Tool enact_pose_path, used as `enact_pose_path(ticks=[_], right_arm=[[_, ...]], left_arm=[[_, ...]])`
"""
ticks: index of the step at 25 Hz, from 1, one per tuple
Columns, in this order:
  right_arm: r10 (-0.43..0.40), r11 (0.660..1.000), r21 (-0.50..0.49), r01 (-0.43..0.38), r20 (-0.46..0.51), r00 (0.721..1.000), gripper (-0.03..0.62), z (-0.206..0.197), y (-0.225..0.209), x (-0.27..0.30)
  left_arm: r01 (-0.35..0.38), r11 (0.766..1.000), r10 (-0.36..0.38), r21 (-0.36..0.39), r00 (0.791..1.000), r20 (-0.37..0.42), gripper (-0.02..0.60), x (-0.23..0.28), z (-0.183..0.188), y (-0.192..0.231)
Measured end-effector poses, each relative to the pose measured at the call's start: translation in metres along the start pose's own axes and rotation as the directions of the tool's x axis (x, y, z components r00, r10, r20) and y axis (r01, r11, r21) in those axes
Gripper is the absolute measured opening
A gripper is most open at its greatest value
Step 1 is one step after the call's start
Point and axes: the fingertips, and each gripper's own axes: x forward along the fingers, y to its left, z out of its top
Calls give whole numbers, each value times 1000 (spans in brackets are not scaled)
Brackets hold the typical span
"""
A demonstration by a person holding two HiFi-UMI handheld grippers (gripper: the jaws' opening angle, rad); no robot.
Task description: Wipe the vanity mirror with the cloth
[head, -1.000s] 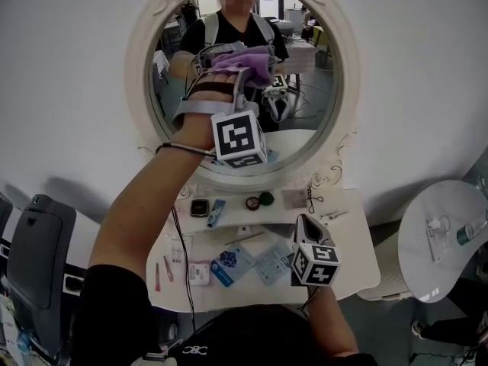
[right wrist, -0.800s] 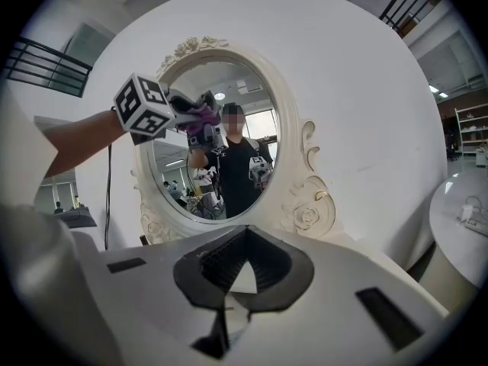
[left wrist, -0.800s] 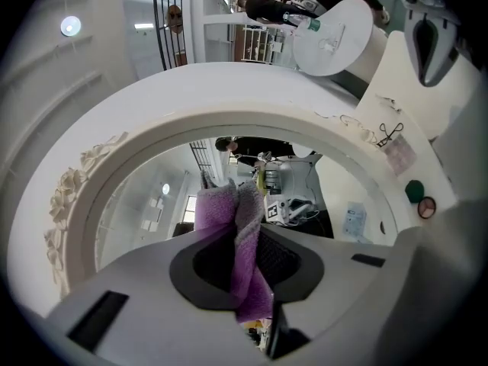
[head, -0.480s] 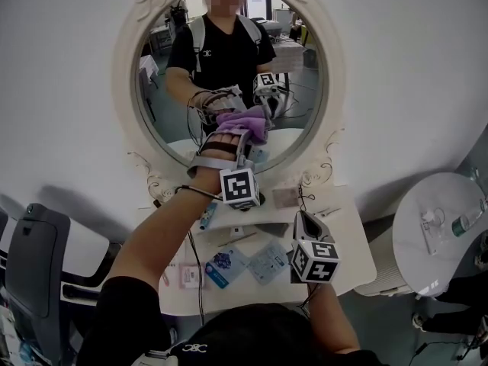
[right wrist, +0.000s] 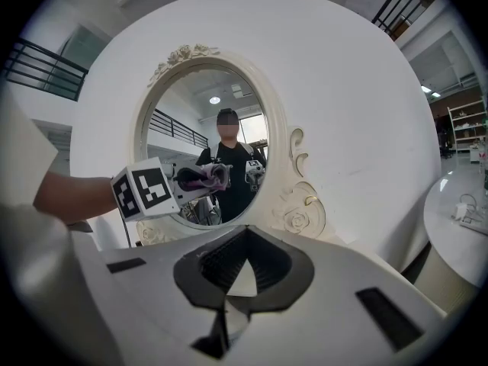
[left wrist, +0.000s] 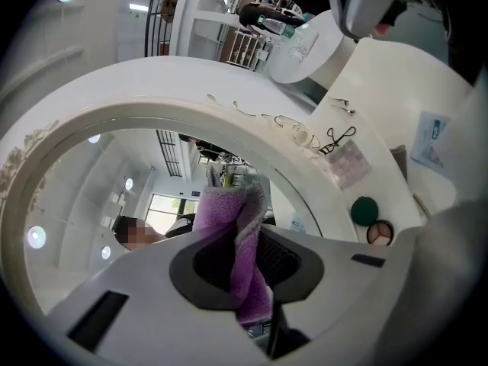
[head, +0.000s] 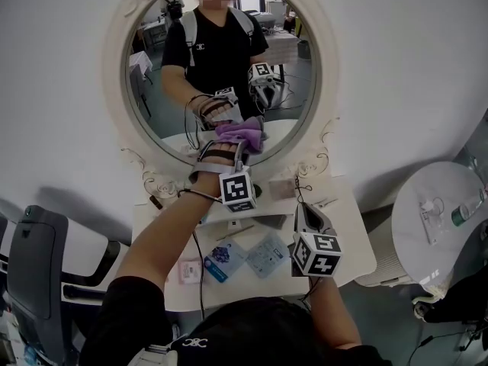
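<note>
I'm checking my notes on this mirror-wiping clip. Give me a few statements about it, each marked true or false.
1. The left gripper is shut on the cloth. True.
2. The cloth is green. False: it is purple.
3. The cloth is at the top of the mirror. False: it is at the lower part of the glass, near the bottom rim.
4. The right gripper holds nothing. True.
5. The mirror is square. False: it is rounded, in an ornate white frame.
</note>
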Motion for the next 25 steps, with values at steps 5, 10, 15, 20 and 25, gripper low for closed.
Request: enact_pose_path(ticks=[5, 10, 15, 20, 25], right_arm=[[-6, 1000, 2, 6, 6, 1000, 10, 2, -2, -5], [-9, 1000, 2, 9, 3, 1000, 11, 1, -5, -9], [-22, 1000, 5, 22, 4, 1000, 10, 1, -12, -15], [-23, 1000, 4, 23, 11, 1000, 11, 5, -18, -16], [-2, 1000, -1, 2, 17, 1000, 11, 9, -14, -12]], left_arm=[[59, 998, -59, -14, 998, -12, 66, 8, -1, -28], [213, 976, -208, 51, 974, -86, 66, 22, -12, -90], [267, 963, -269, -36, 956, -121, 66, 28, -24, -125], [310, 950, -312, -37, 940, -139, 66, 24, -18, -123], [316, 947, -320, -57, 941, -105, 67, -2, 11, -95]])
